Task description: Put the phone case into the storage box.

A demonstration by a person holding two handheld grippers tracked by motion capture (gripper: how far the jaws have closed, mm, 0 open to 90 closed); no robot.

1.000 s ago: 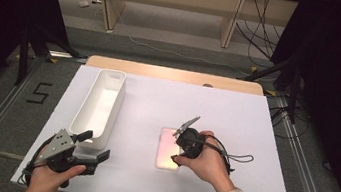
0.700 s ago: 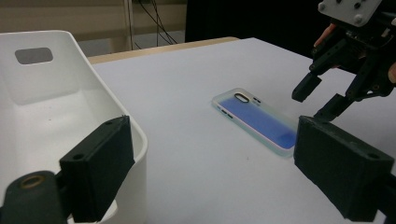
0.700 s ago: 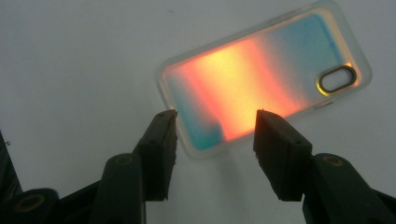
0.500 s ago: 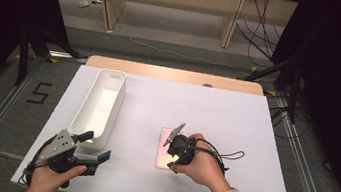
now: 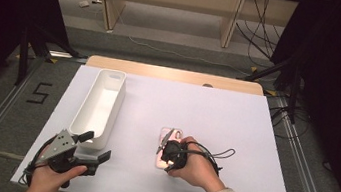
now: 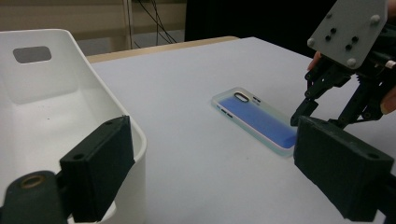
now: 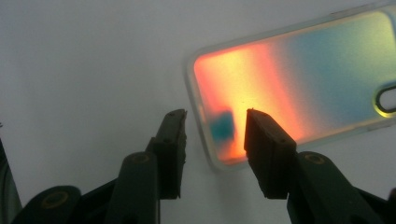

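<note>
At the left edge of the table (image 5: 147,103), the left gripper (image 5: 94,158) rests in the person's hand just beside the near end of the long white bin (image 5: 99,103), its jaws spread wide with nothing between them; seen from that gripper's own camera, the bin's near corner (image 6: 135,140) sits right by one jaw. Toward the middle lies the phone case (image 5: 168,137), flat on the white surface and well apart from the bin, its back shimmering orange to blue. Over its near end hangs the right gripper (image 5: 167,148), pointed down; its jaws have just been closing, and in the right gripper view they straddle the case's corner (image 7: 212,154), one jaw outside the rim and one above the back, not yet pressing on it. The step in hand looks like the grasp of the case. The next move probably calls for a little more descent, then a squeeze across the rim so it does not slide away
</note>
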